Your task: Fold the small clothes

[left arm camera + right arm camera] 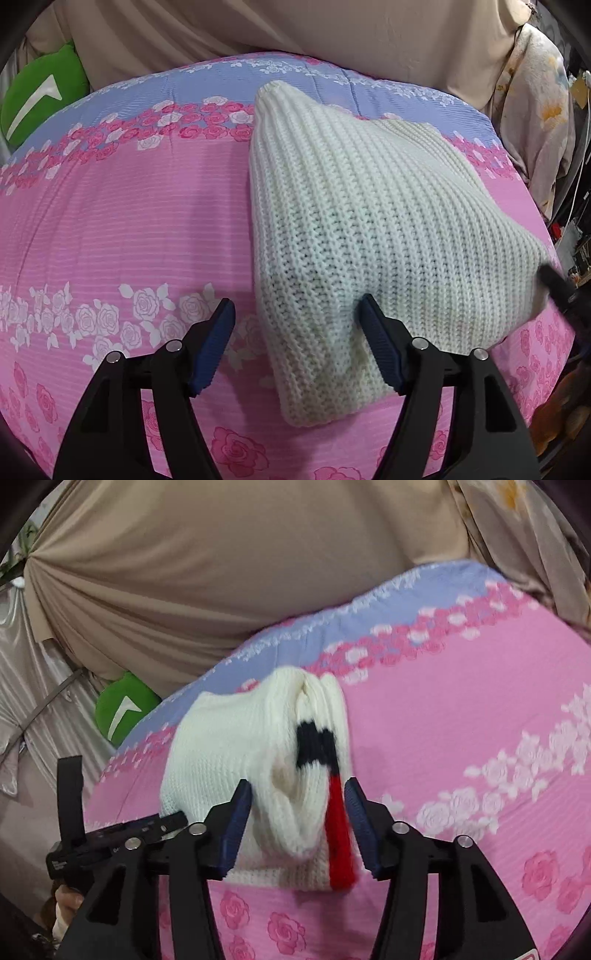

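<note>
A cream knit garment [369, 206] lies on the pink rose-print bedspread [122, 221], right of centre. My left gripper [297, 314] stands open at the knit's near left edge. Its right fingertip [369, 310] dents the knit; its left one rests over bare bedspread. In the right wrist view the same garment [229, 746] shows a black band and a red stripe [338, 834]. A bunched fold of it sits between the jaws of my right gripper [299, 794], which stands open around it. The fabric nearly fills the gap.
A green cushion [37, 99] sits at the bed's far left corner. Beige draped cloth [221, 572] hangs behind the bed, and floral fabric [535, 129] hangs at the right. Clutter lies beyond the bed's right edge. A person's hand [68, 899] shows at lower left.
</note>
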A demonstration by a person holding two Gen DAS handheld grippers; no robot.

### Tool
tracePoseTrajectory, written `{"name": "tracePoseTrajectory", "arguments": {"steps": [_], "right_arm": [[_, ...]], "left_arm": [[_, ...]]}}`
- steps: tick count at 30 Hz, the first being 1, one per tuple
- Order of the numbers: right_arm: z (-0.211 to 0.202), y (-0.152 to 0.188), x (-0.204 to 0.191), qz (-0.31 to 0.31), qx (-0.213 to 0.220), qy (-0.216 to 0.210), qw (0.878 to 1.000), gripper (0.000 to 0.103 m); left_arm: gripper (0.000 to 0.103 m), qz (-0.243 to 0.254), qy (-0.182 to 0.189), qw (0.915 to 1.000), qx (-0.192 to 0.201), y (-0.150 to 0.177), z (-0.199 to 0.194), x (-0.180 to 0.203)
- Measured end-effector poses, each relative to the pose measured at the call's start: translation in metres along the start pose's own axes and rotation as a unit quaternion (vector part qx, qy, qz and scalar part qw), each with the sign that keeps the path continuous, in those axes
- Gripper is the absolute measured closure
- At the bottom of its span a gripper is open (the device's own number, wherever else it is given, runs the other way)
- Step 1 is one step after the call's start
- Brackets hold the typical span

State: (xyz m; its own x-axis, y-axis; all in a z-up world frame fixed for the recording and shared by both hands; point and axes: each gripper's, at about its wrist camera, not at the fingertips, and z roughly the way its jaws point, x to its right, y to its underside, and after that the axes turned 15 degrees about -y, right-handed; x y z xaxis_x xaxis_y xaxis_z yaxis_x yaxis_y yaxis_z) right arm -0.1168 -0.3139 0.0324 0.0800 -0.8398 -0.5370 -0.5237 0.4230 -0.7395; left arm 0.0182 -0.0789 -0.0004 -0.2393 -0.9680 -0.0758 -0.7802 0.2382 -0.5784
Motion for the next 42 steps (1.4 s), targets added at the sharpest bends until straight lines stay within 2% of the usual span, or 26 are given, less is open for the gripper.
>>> {"name": "tracePoseTrajectory", "arguments": {"steps": [3,7,9,12,13,14,15,16,19,20,21,22,23,24,26,29,30,31,32,33,35,37,39,41,42], "right_arm": [[0.021,-0.016,-0.011,-0.026,-0.002,-0.012,1.0,0.037],[0.071,-0.013,0.005,-0.011,-0.059,-0.019,0.998,0.041],[0.08,-0.017,0.003,-0.024,-0.065,-0.013,0.998,0.071],[0.053,-0.032,-0.017,-0.045,-0.014,-0.045,0.998,0.09],[0.036,-0.038,-0.024,-0.055,0.014,-0.055,0.997,0.092],[0.026,-0.041,-0.025,-0.059,0.029,-0.054,0.996,0.103],[0.017,-0.042,-0.022,-0.062,0.039,-0.044,0.996,0.103],[0.02,-0.039,-0.01,-0.054,0.025,-0.025,0.998,0.103],[0.057,-0.021,0.037,0.003,-0.074,0.035,0.997,0.103],[0.055,-0.017,0.044,0.02,-0.072,0.034,0.997,0.102],[0.046,-0.019,0.043,0.032,-0.05,0.01,0.998,0.093],[0.04,-0.023,0.038,0.031,-0.032,-0.006,0.999,0.091],[0.035,-0.031,0.03,0.02,-0.021,-0.013,0.999,0.084],[0.034,-0.039,0.021,0.005,-0.017,-0.017,1.0,0.063],[0.038,-0.053,0.006,-0.017,-0.011,-0.033,0.999,0.039],[0.072,-0.064,-0.003,-0.036,-0.055,-0.042,0.997,0.036],[0.088,-0.063,-0.002,-0.037,-0.075,-0.033,0.996,0.037],[0.1,-0.059,-0.001,-0.04,-0.092,-0.029,0.995,0.045],[0.108,-0.057,-0.003,-0.048,-0.106,-0.028,0.993,0.086],[0.107,-0.057,-0.004,-0.053,-0.1,-0.028,0.993,0.088],[0.079,-0.066,-0.015,-0.063,-0.039,-0.049,0.996,0.089],[0.05,-0.069,-0.015,-0.068,0.008,-0.045,0.997,0.09],[0.05,-0.063,0.003,-0.047,-0.007,-0.029,0.998,0.09],[0.076,-0.047,0.035,-0.018,-0.064,0.006,0.998,0.088],[0.078,-0.041,0.045,-0.005,-0.064,-0.004,0.998,0.087]], "left_arm": [[0.035,-0.005,0.001,1.0,0.0,0.001,-0.002,-0.003],[0.037,-0.021,0.006,0.9996,0.021,-0.007,-0.024,-0.015],[0.037,-0.03,0.004,0.9989,0.037,-0.016,-0.035,-0.021],[0.037,-0.047,-0.002,0.9969,0.064,-0.034,-0.047,-0.028],[0.037,-0.051,0.0,0.9964,0.067,-0.039,-0.048,-0.029],[0.037,-0.053,0.003,0.9962,0.069,-0.042,-0.048,-0.029],[0.037,-0.053,0.006,0.9962,0.07,-0.045,-0.046,-0.026],[0.037,-0.049,0.006,0.9964,0.068,-0.046,-0.042,-0.021],[0.037,-0.022,-0.007,0.999,0.039,-0.043,-0.013,-0.002],[0.038,-0.021,-0.004,0.9993,0.03,-0.041,-0.007,0.0],[0.038,-0.024,0.002,0.9994,0.026,-0.039,-0.004,-0.001],[0.038,-0.028,0.005,0.9992,0.028,-0.037,-0.005,-0.002],[0.038,-0.029,0.004,0.9991,0.031,-0.037,-0.006,-0.003],[0.038,-0.029,0.004,0.9991,0.031,-0.037,-0.007,-0.003],[0.037,-0.03,0.004,0.999,0.032,-0.038,-0.008,-0.003],[0.037,-0.043,0.003,0.9984,0.037,-0.038,-0.013,-0.01],[0.038,-0.048,-0.001,0.998,0.04,-0.039,-0.016,-0.013],[0.038,-0.052,-0.005,0.9976,0.046,-0.039,-0.02,-0.017],[0.038,-0.054,-0.011,0.9972,0.051,-0.041,-0.024,-0.02],[0.038,-0.057,-0.015,0.9968,0.055,-0.042,-0.027,-0.024],[0.038,-0.066,-0.017,0.9956,0.064,-0.046,-0.034,-0.032],[0.038,-0.068,-0.019,0.995,0.071,-0.048,-0.037,-0.034],[0.038,-0.061,-0.018,0.9956,0.069,-0.049,-0.034,-0.028],[0.038,-0.05,-0.007,0.997,0.058,-0.047,-0.027,-0.018],[0.038,-0.041,-0.001,0.9978,0.051,-0.046,-0.02,-0.009]]}}
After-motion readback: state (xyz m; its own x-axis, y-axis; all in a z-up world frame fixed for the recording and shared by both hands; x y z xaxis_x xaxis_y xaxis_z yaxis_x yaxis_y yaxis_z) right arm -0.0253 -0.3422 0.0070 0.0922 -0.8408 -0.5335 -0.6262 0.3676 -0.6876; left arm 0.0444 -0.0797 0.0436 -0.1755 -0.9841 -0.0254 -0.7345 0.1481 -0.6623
